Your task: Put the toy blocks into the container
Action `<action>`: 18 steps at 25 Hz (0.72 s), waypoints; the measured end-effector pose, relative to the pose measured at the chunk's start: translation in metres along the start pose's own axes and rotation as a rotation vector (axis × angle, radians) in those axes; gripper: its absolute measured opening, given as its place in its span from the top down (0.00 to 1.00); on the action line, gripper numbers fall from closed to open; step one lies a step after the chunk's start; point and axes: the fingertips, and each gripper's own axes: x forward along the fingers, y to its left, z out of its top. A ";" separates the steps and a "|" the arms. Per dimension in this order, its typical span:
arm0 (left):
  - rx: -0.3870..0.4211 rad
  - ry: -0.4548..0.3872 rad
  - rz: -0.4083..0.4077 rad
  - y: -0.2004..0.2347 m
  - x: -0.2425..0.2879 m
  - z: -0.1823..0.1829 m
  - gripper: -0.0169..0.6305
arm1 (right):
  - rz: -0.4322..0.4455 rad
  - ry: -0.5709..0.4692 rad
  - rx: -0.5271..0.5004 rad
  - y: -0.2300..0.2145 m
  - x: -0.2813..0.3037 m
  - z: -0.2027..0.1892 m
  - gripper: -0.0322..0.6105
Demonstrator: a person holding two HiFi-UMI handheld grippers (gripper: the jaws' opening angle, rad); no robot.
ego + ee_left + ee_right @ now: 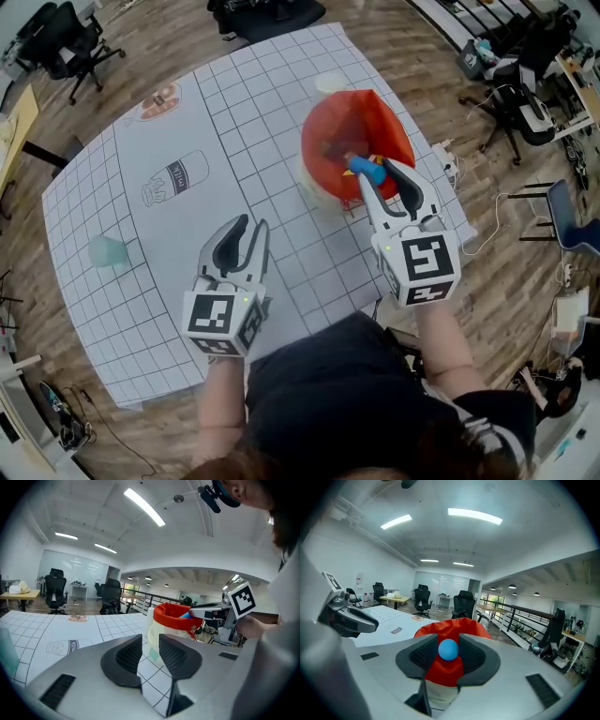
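Block (364, 170) above container (347, 131); cup (109, 251) far left on mat (234, 122).

We see a white gridded sheet (281, 122) with wooden floor (525, 309) all around it. On the sheet, a pale green cup (108, 251) sits at nine o'clock and a milk-carton drawing (175, 178) at ten. A black office chair (70, 42) stands farther out, also toward ten.

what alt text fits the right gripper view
The right gripper holds a blue block in its jaws over a red-lined container. The left gripper shows at the left edge, with a gridded table behind.
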 end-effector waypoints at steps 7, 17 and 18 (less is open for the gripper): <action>0.003 0.014 0.002 0.000 0.003 -0.003 0.78 | -0.009 -0.001 0.026 -0.005 0.001 -0.005 0.71; 0.023 -0.004 0.009 0.004 -0.011 0.003 0.78 | 0.022 -0.004 0.079 0.014 -0.015 -0.007 0.72; 0.025 -0.009 0.014 0.006 -0.014 0.005 0.78 | 0.024 -0.008 0.089 0.017 -0.017 -0.007 0.72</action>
